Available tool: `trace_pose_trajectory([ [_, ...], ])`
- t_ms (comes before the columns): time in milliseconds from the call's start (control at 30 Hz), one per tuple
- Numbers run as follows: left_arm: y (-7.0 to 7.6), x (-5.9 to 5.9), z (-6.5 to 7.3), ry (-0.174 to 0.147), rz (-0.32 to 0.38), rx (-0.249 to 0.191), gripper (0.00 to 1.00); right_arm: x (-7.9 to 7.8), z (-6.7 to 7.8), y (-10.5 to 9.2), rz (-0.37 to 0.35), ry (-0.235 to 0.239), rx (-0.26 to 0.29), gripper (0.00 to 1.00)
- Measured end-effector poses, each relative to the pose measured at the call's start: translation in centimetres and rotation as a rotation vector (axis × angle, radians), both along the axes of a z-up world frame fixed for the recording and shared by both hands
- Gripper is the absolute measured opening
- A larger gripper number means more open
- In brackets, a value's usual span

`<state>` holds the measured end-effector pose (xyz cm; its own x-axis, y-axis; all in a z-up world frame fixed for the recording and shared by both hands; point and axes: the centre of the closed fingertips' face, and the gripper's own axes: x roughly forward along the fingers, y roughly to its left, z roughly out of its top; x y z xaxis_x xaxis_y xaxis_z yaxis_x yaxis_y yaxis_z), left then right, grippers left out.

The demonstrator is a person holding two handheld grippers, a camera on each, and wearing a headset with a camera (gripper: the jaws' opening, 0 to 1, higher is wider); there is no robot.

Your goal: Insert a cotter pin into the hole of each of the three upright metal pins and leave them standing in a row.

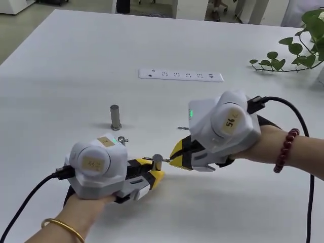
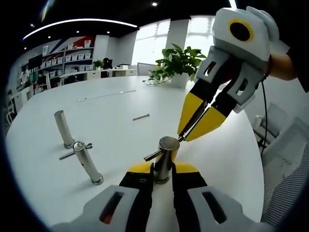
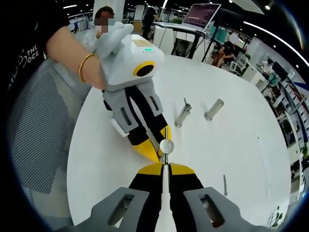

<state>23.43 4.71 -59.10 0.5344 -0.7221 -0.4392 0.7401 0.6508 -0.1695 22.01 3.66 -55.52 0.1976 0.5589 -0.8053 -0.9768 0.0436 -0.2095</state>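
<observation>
My left gripper (image 1: 155,174) (image 2: 163,170) is shut on an upright metal pin (image 1: 157,161) (image 2: 165,153) (image 3: 166,145) near the table's front. A cotter pin (image 2: 152,155) passes through its hole, one end sticking out to the side. My right gripper (image 1: 174,155) (image 3: 165,168) (image 2: 181,137) is shut on the cotter pin's other end, right against the pin. A second pin (image 1: 121,139) (image 2: 87,162) (image 3: 182,115) stands behind with a cotter pin through it. A third, bare pin (image 1: 115,117) (image 2: 63,128) (image 3: 213,109) stands farther back. A loose cotter pin (image 1: 182,128) (image 2: 141,116) (image 3: 224,184) lies on the table.
A white power strip (image 1: 180,75) lies across the middle of the white table (image 1: 76,61). A potted plant (image 1: 298,48) (image 2: 176,60) trails over the far right corner. Cables run from both grippers toward the front edge.
</observation>
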Motion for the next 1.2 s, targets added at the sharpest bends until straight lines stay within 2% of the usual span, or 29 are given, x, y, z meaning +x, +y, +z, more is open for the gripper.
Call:
trace_pose_trajectory([
  [967,-0.01,0.00,-0.16,0.015,0.009,0.000,0.12,0.20,-0.01,0.59,0.009,-0.003,0.021,0.00],
  [1100,0.23,0.11,-0.37,0.015,0.017,0.015,0.20,0.29,0.02,0.63,0.002,-0.005,0.028,0.00],
  [1200,0.45,0.10,-0.29,0.020,0.019,0.013,0.23,0.20,0.14,0.79,-0.008,0.004,0.045,0.05],
])
